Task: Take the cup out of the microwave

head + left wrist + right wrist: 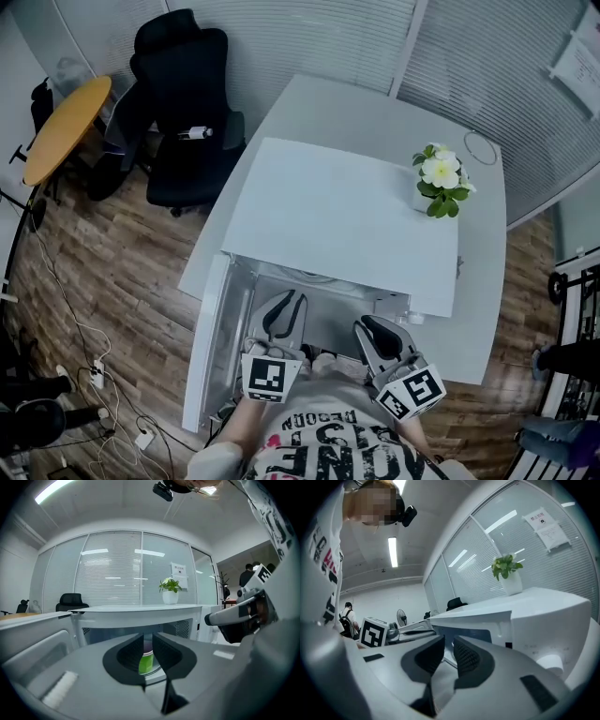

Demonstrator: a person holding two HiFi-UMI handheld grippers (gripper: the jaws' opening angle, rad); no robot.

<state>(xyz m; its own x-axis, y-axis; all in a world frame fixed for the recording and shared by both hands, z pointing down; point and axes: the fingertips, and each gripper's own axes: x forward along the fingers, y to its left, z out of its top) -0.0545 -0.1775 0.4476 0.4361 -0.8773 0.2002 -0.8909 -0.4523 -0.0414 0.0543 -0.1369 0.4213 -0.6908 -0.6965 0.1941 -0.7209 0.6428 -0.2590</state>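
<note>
Green, likely light, slippery: needing side grip on cup [146, 663] inside microwave [337, 216]; left gripper [147, 637], right gripper [449, 638] narrow, holding nothing.

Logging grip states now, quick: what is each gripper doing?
Left gripper: closed, empty; green cup sits beyond its jaws.
Right gripper: closed, empty.

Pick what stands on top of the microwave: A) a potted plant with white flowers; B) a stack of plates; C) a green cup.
A: the potted plant with white flowers stands on the microwave top, toward its right side in the head view.
</note>
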